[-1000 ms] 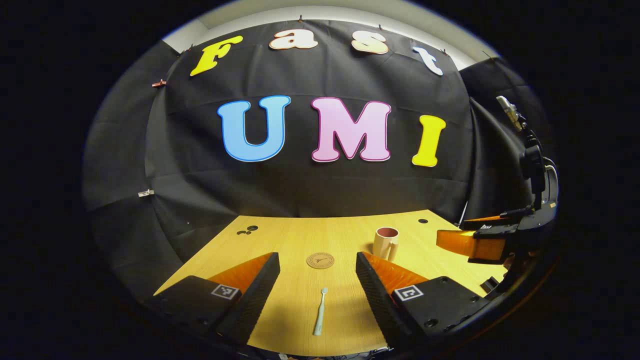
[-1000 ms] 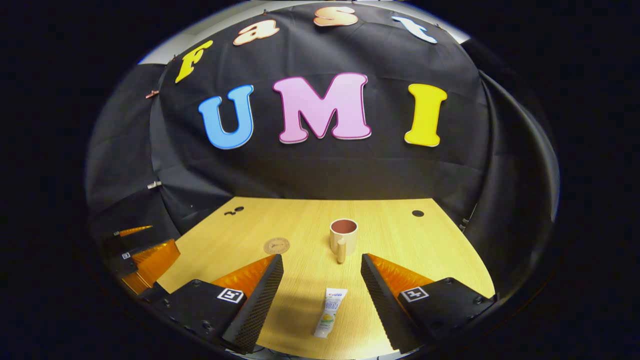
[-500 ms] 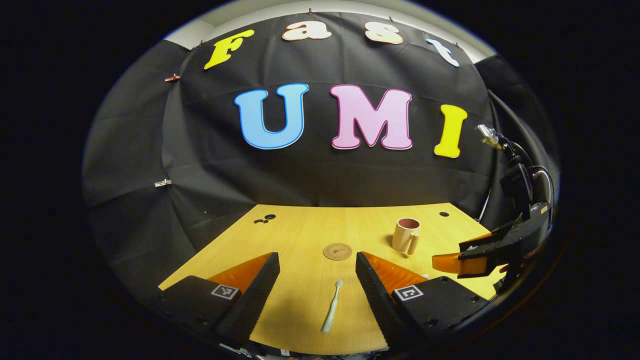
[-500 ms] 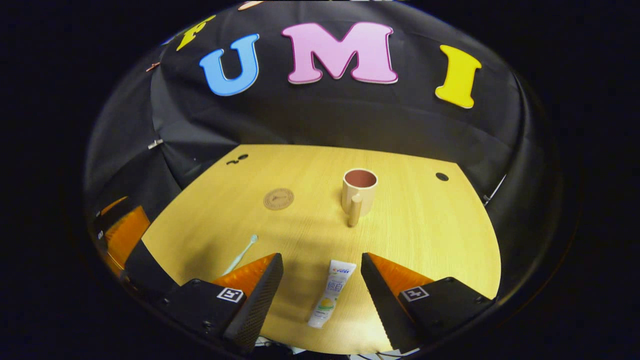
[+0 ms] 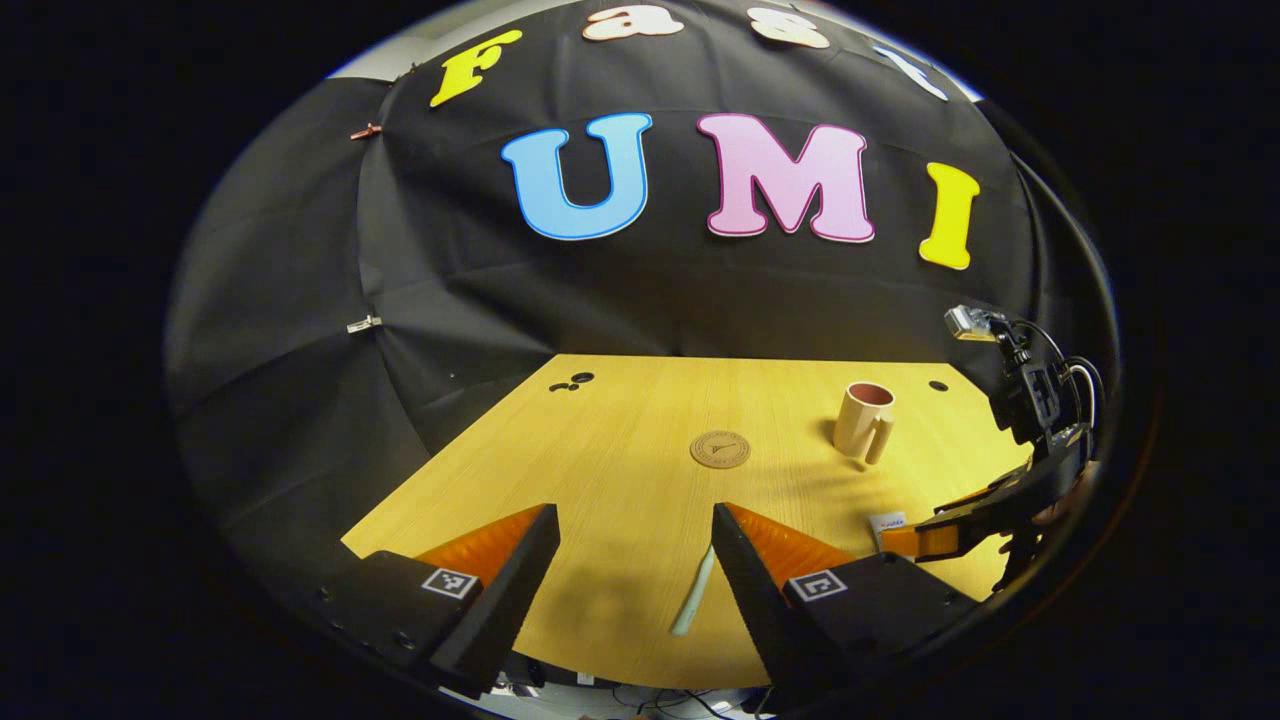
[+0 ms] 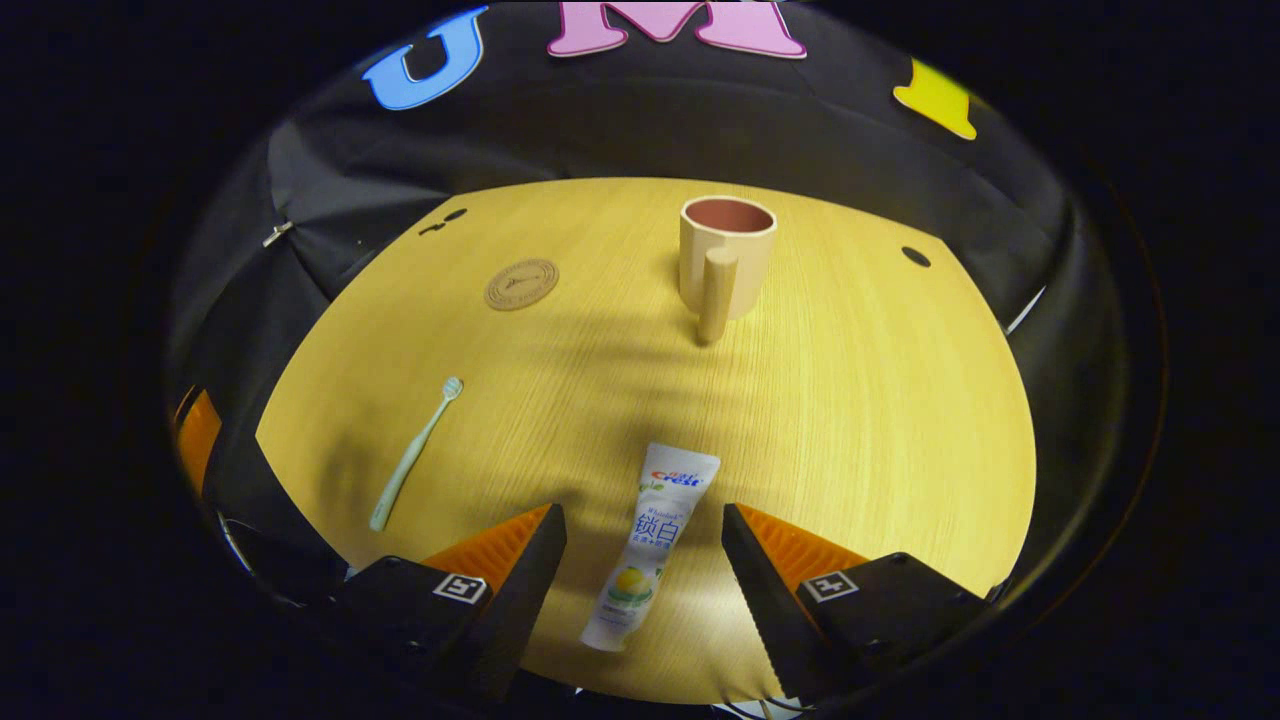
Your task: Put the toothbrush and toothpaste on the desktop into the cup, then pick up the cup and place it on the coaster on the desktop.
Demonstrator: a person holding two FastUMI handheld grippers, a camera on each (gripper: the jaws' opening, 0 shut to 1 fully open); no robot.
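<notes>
A pale green toothbrush [image 5: 693, 603] lies on the wooden desktop [image 5: 620, 470] close to the right finger of my open left gripper [image 5: 633, 570]. In the right gripper view the toothbrush [image 6: 415, 454] lies at the left. A white toothpaste tube [image 6: 650, 545] lies flat between the fingers of my open right gripper [image 6: 640, 575], untouched. The beige cup [image 6: 725, 250] stands upright beyond it, handle toward me. A round brown coaster [image 6: 521, 283] lies left of the cup. The left gripper view has the cup [image 5: 862, 420], the coaster [image 5: 719, 449] and the right gripper [image 5: 960, 528] over the tube's end [image 5: 886, 521].
Small dark holes mark the desktop's far corners [image 6: 915, 256] [image 5: 570, 382]. The black cloth wall stands right behind the far edge. The near edge of the desktop runs just under both grippers.
Both grippers have tilted down and moved forward. The toothpaste now lies between the right gripper's fingers, and the toothbrush has slid toward the left gripper's right finger in its view.
</notes>
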